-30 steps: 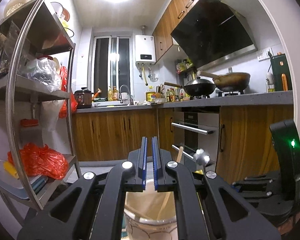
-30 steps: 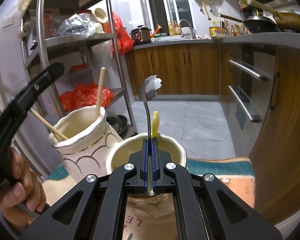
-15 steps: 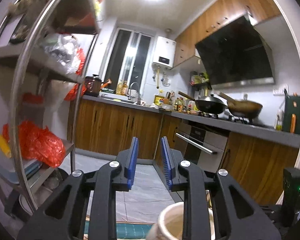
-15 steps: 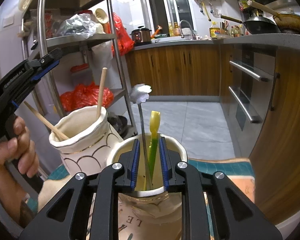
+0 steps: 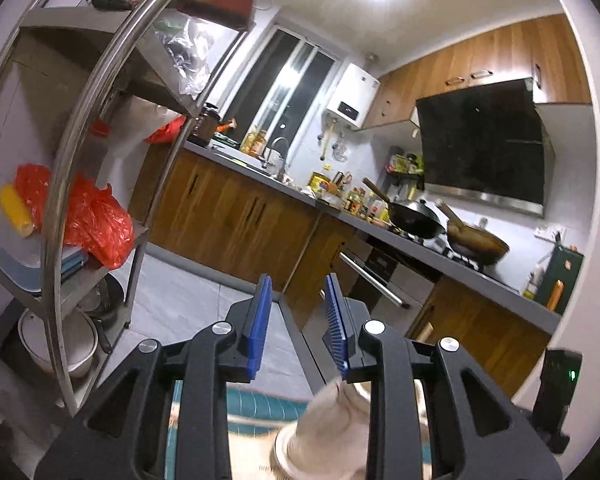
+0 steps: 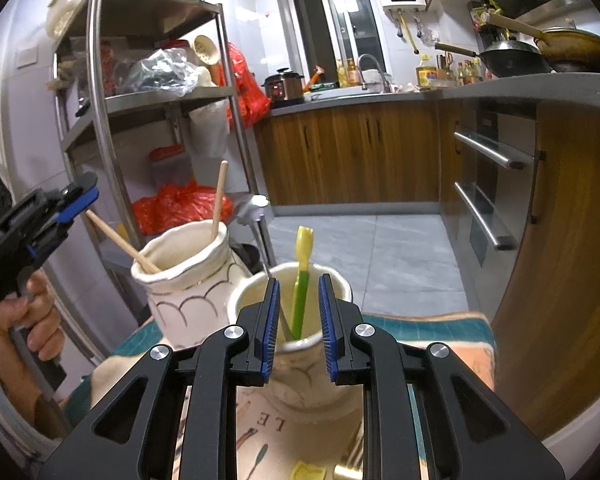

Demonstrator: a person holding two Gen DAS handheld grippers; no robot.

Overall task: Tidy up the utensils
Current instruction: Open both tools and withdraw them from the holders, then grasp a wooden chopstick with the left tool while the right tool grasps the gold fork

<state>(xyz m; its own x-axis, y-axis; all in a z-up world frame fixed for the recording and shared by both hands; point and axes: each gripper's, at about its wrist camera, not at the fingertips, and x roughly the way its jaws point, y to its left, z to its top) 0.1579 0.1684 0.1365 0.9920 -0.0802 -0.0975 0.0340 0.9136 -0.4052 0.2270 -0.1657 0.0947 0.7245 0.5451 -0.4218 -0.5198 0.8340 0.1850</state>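
Note:
In the right wrist view my right gripper [image 6: 298, 292] stands open just in front of the near cream pot [image 6: 312, 384]. In the pot stand a green and yellow utensil [image 6: 302, 280] and a metal utensil with a flower-shaped end [image 6: 256, 206], which leans left; my pads touch neither. A second cream pot [image 6: 188, 280] to the left holds two wooden sticks [image 6: 219, 196]. A hand holds my left gripper [image 6: 86, 192] at the far left, apart from the pots. In the left wrist view my left gripper [image 5: 296, 292] is open and empty, tilted, above a cream pot [image 5: 324, 432].
The pots stand on a printed mat with a teal border [image 6: 420, 332]; a small yellow piece [image 6: 308, 472] lies on it near me. A steel shelf rack [image 6: 100, 120] with red bags stands at the left. A wooden cabinet side [image 6: 560, 280] and oven handles [image 6: 488, 152] are at the right.
My right gripper opened and let go of the metal utensil, which now leans left in the near pot. My left gripper opened, rolled and swung leftward away from the pots.

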